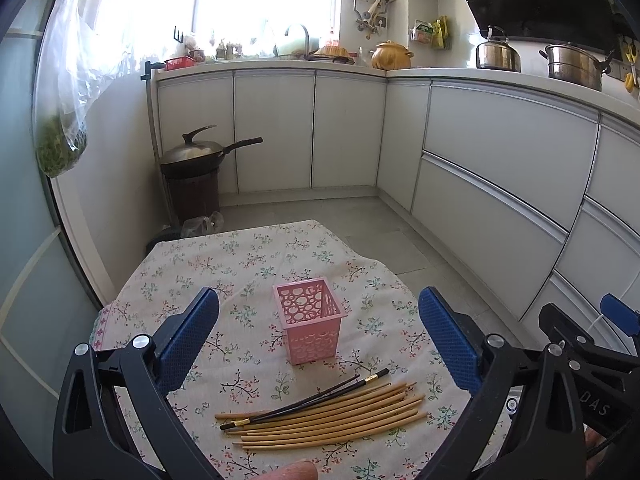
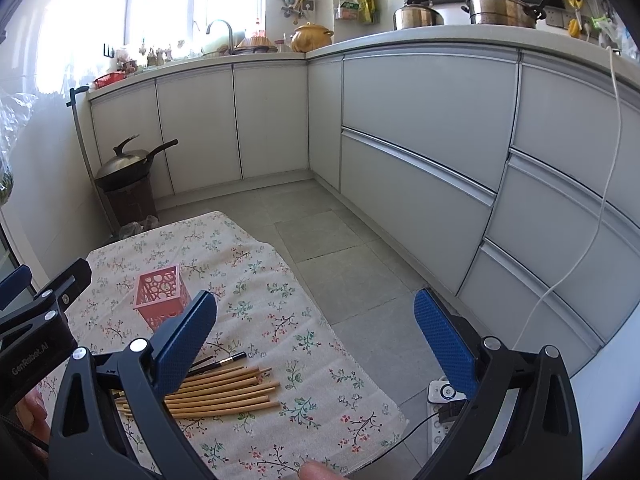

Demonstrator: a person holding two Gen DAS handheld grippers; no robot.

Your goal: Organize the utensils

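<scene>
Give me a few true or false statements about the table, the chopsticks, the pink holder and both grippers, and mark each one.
1. The pink holder stands upright on the floral cloth. True.
2. The wooden chopsticks are already in the holder. False: they lie on the cloth in front of it.
3. Two black chopsticks lie with the wooden ones. True.
4. The left gripper is clamped on a chopstick. False: it is open and holds nothing.
5. The right gripper is open. True.
</scene>
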